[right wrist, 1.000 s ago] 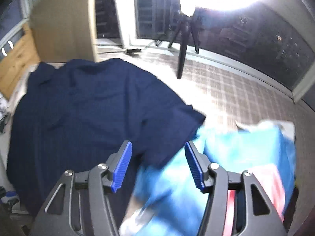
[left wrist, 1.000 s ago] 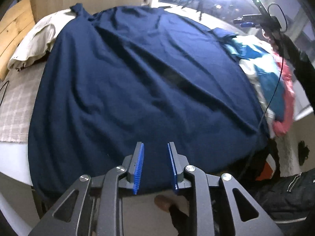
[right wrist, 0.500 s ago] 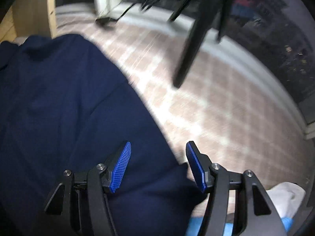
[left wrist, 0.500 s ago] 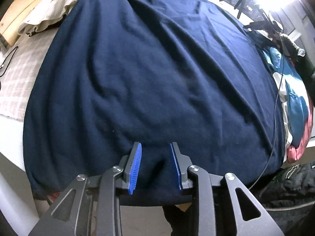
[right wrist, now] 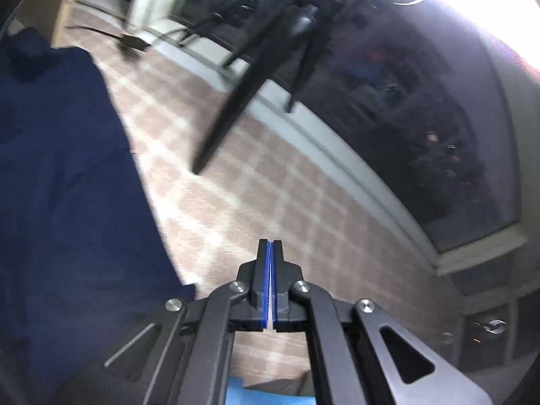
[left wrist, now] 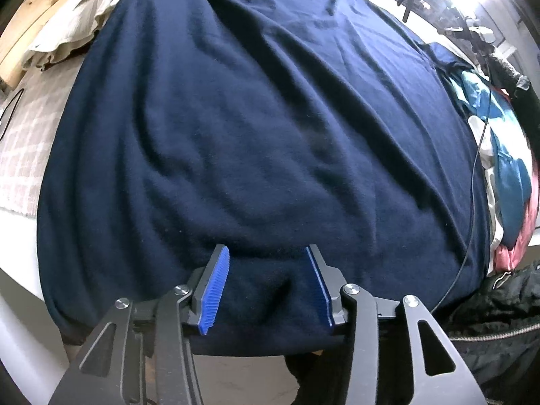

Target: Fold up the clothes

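Straight ahead of the left claw (left wrist: 266, 287) a navy shirt (left wrist: 263, 128) lies spread flat over a bed, filling nearly the whole left wrist view. Its near hem hangs over the bed's edge, and a bunched ridge of that hem sits between the claw's blue pads (left wrist: 216, 290). The jaws are opening, standing partly apart, and the cloth between them looks loose rather than pinched. To the far left of this claw a cream pillow (left wrist: 74, 37) rests against a wooden headboard (left wrist: 37, 33), and the checked bed cover (left wrist: 23, 155) shows beside the shirt. To the claw's right a heap of other clothes (left wrist: 506, 165) in blue, white and pink lies along the shirt's edge, with a thin black cable (left wrist: 472, 182) trailing over it.

The right claw (right wrist: 270, 290) is closed tight, pad against pad, with nothing caught between them. It hovers over the checked cover, the shirt's edge just to its left. Ahead of it a black tripod (right wrist: 243, 77) stands blurred on the cover, before a dark window (right wrist: 422, 118). A scrap of light blue fabric (right wrist: 256, 395) shows beneath the claw.
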Demonstrator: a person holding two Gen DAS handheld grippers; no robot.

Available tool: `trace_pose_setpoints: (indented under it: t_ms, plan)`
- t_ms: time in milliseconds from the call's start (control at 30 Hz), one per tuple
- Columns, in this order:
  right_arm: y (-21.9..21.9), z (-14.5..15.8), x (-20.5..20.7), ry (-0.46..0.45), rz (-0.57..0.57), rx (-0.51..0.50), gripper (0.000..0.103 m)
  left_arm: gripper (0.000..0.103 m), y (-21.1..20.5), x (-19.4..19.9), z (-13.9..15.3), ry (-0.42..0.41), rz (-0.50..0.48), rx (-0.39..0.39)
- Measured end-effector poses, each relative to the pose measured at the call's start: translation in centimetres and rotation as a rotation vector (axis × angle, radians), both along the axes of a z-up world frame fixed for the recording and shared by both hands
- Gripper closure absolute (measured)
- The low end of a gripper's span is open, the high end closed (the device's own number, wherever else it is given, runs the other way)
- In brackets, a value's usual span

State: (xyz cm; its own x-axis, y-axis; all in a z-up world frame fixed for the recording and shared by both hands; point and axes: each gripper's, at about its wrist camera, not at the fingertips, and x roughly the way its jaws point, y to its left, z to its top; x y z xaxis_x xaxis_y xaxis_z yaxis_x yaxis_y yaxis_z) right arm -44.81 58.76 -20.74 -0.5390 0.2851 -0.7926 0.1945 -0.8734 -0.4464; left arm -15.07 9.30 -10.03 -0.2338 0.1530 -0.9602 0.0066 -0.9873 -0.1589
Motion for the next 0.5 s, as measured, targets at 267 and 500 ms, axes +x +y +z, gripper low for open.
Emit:
trace_pose_setpoints:
  t_ms: [267,500]
  plan:
    - [-2.1,0.4,0.0,-0.104,0.081,-0.352,0.036,0.053,0.5,-0.6,0.0,-0.021,-0.028,-0.005]
    - [-1.9,-3.8,-0.4,-0.248,0.015,-0.257,0.036,0.048,0.5,-0.4,-0.1,-0.021,-0.039,0.005]
